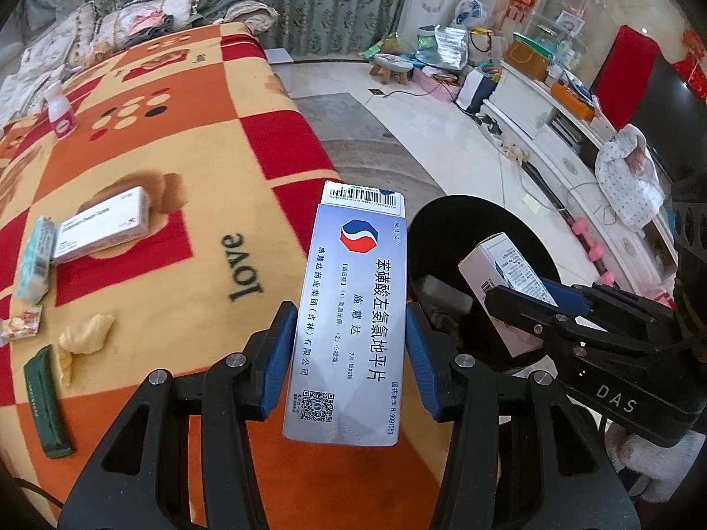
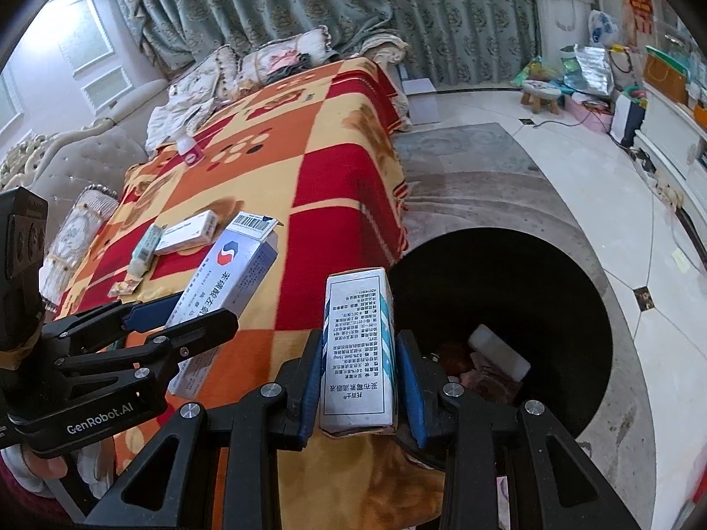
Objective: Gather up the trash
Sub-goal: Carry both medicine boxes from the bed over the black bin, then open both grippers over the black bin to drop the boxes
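Observation:
My left gripper (image 1: 349, 349) is shut on a pale blue medicine box (image 1: 353, 309) with a red-and-blue logo, held upright over the blanket's edge beside the black trash bin (image 1: 526, 238). It also shows in the right wrist view (image 2: 229, 282). My right gripper (image 2: 359, 380) is shut on a white medicine box (image 2: 360, 349) with black print, held at the bin's (image 2: 530, 265) left rim. In the left wrist view that box (image 1: 499, 278) hangs over the bin opening. Some trash lies at the bin's bottom.
On the checked blanket (image 1: 185, 141) lie a white box (image 1: 106, 225), a tissue pack (image 1: 33, 265), a yellow crumpled tissue (image 1: 81, 340), a green bar (image 1: 46, 402), a snack wrapper (image 1: 20, 324) and a small white bottle (image 1: 59, 110). Floor clutter and a TV cabinet (image 1: 574, 141) stand far right.

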Demonstrator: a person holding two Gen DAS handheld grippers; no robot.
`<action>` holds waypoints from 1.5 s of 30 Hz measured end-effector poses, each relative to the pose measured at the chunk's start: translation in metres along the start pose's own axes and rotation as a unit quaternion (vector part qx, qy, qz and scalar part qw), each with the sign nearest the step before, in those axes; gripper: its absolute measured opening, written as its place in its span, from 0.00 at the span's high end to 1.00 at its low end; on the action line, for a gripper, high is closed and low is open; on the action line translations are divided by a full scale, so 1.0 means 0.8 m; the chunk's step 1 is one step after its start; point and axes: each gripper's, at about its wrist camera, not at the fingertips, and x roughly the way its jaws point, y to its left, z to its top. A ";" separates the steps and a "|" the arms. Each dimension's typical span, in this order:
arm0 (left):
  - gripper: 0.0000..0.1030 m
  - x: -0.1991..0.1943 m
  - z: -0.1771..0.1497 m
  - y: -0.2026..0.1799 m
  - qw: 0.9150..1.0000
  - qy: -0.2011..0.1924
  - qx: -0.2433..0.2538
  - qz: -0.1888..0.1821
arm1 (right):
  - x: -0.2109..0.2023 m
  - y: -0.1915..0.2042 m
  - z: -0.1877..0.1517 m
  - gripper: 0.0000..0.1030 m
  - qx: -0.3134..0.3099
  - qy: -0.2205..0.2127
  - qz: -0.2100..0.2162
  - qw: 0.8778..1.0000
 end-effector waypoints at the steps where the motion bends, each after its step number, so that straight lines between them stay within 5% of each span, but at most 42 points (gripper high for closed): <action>1: 0.54 0.002 0.001 -0.002 1.000 0.001 0.001 -0.002 | 0.000 -0.003 0.000 0.70 0.002 0.000 -0.001 1.000; 45: 0.54 0.063 0.038 -0.063 0.998 0.038 -0.005 -0.057 | 0.014 -0.103 0.004 0.70 0.067 0.011 -0.029 0.997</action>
